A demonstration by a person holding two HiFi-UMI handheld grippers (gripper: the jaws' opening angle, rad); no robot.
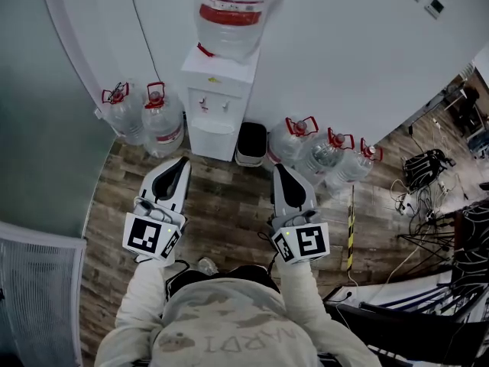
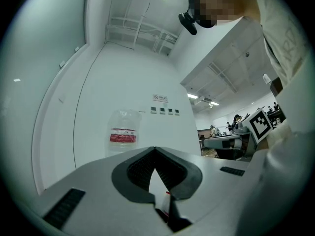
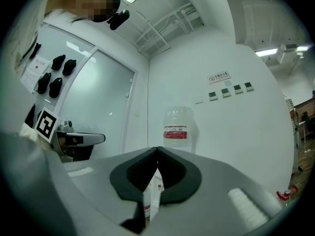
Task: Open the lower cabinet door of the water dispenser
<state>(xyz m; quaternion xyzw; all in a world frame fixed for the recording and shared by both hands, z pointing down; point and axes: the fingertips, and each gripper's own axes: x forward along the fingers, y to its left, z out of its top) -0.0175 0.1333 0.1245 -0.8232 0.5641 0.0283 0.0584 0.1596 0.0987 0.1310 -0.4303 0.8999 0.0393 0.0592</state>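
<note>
Faces water dispenser (image 1: pixel 219 90) against the wall (image 1: pixel 344 37) from well apart, with its lower cabinet door (image 1: pixel 211 138) seemingly shut near the floor (image 1: pixel 229 205), and holds left gripper (image 1: pixel 182 164) and right gripper (image 1: pixel 280 168) side by side, fingers (image 2: pixel 140 168) of both clenched on nothing, probably to reach that door with either.
</note>
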